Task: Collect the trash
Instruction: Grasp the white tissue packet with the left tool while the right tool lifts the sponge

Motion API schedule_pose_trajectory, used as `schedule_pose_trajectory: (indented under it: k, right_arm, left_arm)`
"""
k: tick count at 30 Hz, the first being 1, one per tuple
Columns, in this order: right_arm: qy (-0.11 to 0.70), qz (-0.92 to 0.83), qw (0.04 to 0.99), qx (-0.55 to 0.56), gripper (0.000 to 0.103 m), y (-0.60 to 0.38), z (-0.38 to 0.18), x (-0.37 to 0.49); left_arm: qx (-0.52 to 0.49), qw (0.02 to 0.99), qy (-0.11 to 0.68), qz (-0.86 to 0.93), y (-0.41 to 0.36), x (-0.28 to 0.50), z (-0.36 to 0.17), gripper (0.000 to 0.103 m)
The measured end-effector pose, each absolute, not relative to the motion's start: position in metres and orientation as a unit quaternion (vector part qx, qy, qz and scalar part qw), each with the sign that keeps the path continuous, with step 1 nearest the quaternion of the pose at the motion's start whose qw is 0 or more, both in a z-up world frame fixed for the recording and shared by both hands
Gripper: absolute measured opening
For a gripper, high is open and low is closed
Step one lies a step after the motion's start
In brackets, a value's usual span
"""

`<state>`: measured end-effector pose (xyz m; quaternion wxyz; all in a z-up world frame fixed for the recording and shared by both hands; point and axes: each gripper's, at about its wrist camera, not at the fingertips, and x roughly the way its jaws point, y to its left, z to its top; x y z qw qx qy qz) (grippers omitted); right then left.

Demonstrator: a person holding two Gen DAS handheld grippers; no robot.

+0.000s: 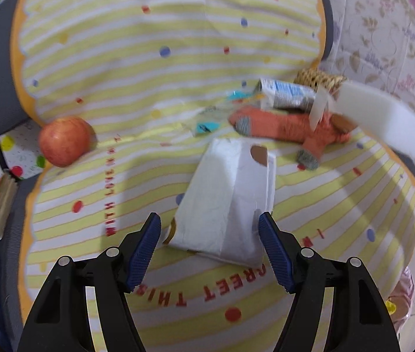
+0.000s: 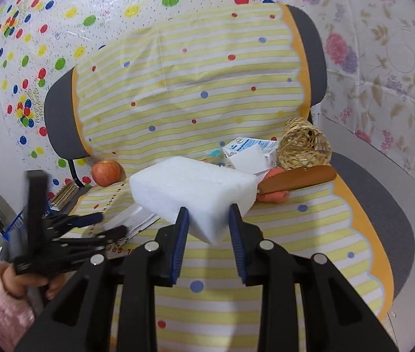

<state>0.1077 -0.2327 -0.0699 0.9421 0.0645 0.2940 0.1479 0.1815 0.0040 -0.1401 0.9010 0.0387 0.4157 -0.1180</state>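
The right gripper (image 2: 209, 220) was clamped on a white foam block (image 2: 191, 186), held off the striped cloth (image 2: 280, 234). The left gripper (image 1: 209, 228) stood with jaws wide apart, nothing between them, directly over the near end of a white paper bag (image 1: 228, 202). Ahead of it lay an orange sock (image 1: 283, 127) and a crushed milk carton (image 1: 283, 94); an apple (image 1: 64, 140) sat far left.

A bare striped stretch of the chair seat (image 1: 96, 152) lay between the apple (image 1: 64, 141) and the white packet (image 1: 228, 202). Behind the packet, orange gloves (image 1: 283, 126), milk carton (image 1: 286, 95) and wicker ball (image 2: 304, 146) crowded the back right corner.
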Motion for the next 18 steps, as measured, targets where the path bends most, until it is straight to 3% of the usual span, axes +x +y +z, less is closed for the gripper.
schedule_pose_trajectory:
  k: [4, 7, 8, 9, 11, 18]
  right_arm:
    - [0.294, 0.144, 0.942, 0.066, 0.029, -0.238, -0.069, 0.1]
    - [0.297, 0.147, 0.941, 0.076, 0.029, -0.239, -0.071, 0.094]
    - [0.297, 0.147, 0.94, 0.077, 0.029, -0.239, -0.071, 0.092]
    - [0.297, 0.146, 0.941, 0.077, 0.029, -0.238, -0.071, 0.091]
    - [0.298, 0.144, 0.941, 0.073, 0.029, -0.237, -0.072, 0.086]
    - [0.302, 0.122, 0.943, 0.067, 0.029, -0.238, -0.066, 0.064]
  left_arm:
    - [0.068, 0.898, 0.417, -0.12, 0.0, 0.178, -0.143, 0.062]
    - [0.099, 0.9, 0.409, -0.116, -0.006, 0.167, -0.143, 0.05]
    - [0.107, 0.901, 0.406, -0.112, -0.007, 0.165, -0.143, 0.038]
    - [0.113, 0.904, 0.399, -0.106, -0.008, 0.161, -0.141, 0.019]
    - [0.094, 0.907, 0.394, -0.12, -0.007, 0.153, -0.135, 0.005]
    - [0.007, 0.931, 0.337, -0.142, 0.004, 0.1, -0.091, 0.005]
